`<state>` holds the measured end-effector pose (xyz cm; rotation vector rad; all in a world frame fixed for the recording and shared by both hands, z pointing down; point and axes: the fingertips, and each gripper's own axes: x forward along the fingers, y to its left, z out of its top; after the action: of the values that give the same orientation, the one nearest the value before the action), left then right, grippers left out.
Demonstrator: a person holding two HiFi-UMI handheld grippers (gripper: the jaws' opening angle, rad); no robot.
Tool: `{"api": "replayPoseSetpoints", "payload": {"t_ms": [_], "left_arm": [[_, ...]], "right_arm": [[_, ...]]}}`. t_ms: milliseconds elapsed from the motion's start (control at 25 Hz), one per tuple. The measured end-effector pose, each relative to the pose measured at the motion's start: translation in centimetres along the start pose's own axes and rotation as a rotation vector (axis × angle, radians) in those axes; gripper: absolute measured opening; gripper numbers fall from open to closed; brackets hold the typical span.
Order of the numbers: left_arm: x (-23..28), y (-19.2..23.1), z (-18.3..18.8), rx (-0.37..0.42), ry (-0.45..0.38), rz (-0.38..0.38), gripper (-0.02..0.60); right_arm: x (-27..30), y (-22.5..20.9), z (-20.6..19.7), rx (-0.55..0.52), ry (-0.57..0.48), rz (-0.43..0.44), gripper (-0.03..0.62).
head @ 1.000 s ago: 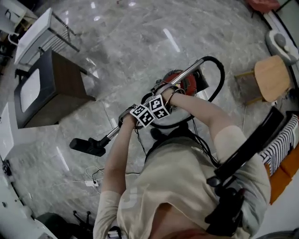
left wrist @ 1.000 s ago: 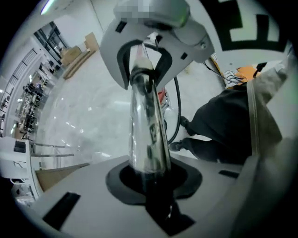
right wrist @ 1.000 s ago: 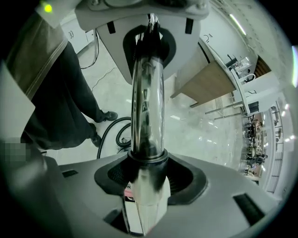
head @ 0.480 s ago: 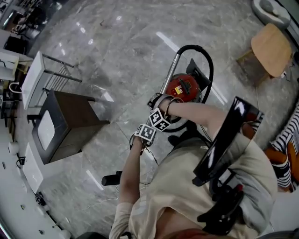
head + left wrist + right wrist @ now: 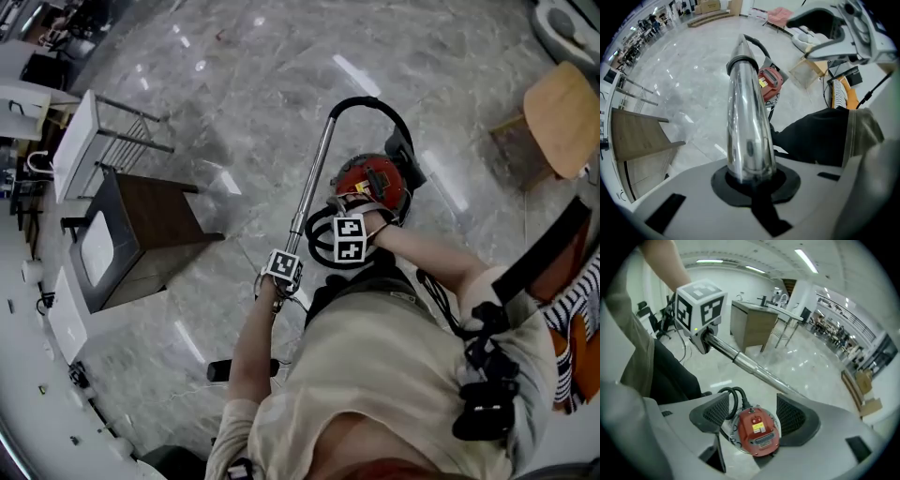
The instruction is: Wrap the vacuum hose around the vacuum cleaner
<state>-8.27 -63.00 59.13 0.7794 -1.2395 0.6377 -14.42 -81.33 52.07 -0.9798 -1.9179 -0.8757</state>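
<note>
A large open-plan workplace hall, not a home: the floor (image 5: 234, 84) is polished grey marble-look tile running far in every direction and mirroring the long ceiling strip lights (image 5: 806, 261). White columns (image 5: 799, 301) break up the space, and beyond them rows of desks (image 5: 834, 331) with seated people fill the far side. Black office chairs (image 5: 658, 326) stand by one wall, and cardboard boxes (image 5: 865, 380) sit on the floor further off. In the open middle a few furnishings stand like a mock room: a wood-fronted cabinet (image 5: 141, 234), a white metal rack (image 5: 103, 141), a small wooden table (image 5: 562, 122), a pink armchair (image 5: 778, 16)
</note>
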Motion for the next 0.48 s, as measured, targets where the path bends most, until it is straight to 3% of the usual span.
{"api": "replayPoseSetpoints", "payload": {"t_ms": [200,360,480], "left_arm": [[2.0,4.9,-0.9,-0.016,0.04,-0.042,0.028],[3.3,11.9,-2.5,0.03,0.062,-0.042,0.028],[4.1,17.3,-4.3,0.088,0.076,-0.054,0.028]], "right_arm": [[0.4,3.7,-2.6,0.272,0.045,0.06,0.298],[2.3,6.2,-2.8,0.384,0.159,0.074,0.298],[3.8,7.8,-0.6,0.525,0.206,0.085,0.298]]}}
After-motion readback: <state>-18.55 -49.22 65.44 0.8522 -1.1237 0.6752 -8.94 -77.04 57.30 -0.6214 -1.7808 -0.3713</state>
